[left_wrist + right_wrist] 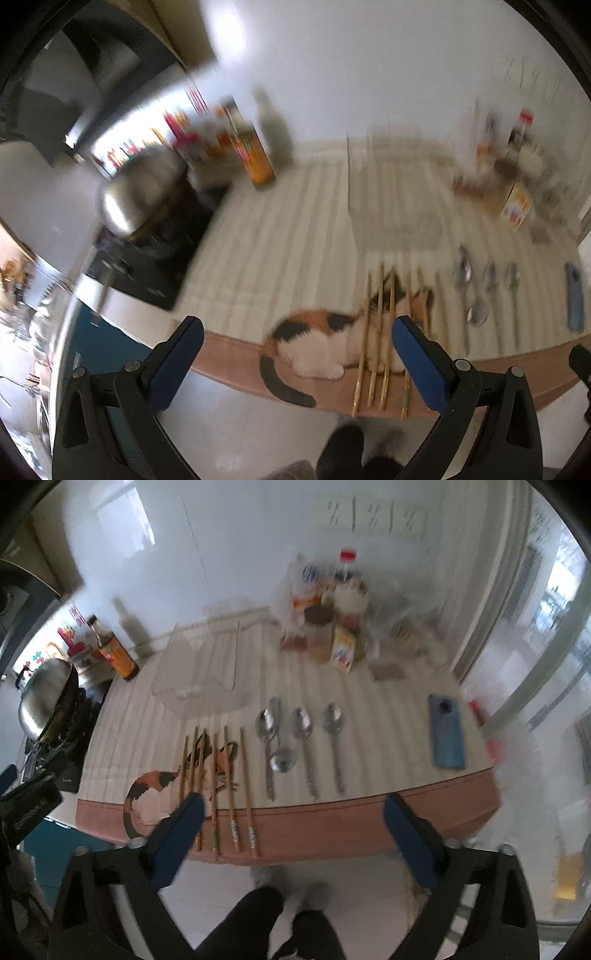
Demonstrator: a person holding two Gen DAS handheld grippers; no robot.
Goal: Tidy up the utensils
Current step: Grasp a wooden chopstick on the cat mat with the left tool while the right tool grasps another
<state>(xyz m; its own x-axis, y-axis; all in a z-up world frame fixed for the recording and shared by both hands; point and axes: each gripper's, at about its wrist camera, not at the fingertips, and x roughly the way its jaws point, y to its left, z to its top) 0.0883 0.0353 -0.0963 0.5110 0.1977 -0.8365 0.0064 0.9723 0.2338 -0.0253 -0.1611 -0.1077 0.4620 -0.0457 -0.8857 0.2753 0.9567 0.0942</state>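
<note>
Nearest the cameras, the left gripper (297, 339) is hanging in the air off the front edge of the table (351, 823), its 2 blue-padded fingers (177, 365) spread wide apart with nothing between them. The right gripper (293, 818) is hanging the same way, fingers apart and gripping nothing. Below them, the person's dark trouser legs (266, 923) are showing over a pale floor.

On the table's near edge, the chopsticks (231, 790) are lying side by side, their ends sticking out past the edge, across a cat picture (159, 794) printed on the striped cloth. Just to their right, 3 long spoons (304, 749) are lying in a row with bowls pointing away, and a 4th, shorter spoon (282, 758) is lying between the first 2, touching the first. Well to the right, a blue phone (447, 734) is resting flat.

Farther back, a clear tray (207, 668) is sitting behind the chopsticks. At the rear, a sauce bottle (114, 650) is standing on the left beside a steel wok lid (44, 698), and a blurred cluster of jars and bottles (332, 616) is standing on the right.
</note>
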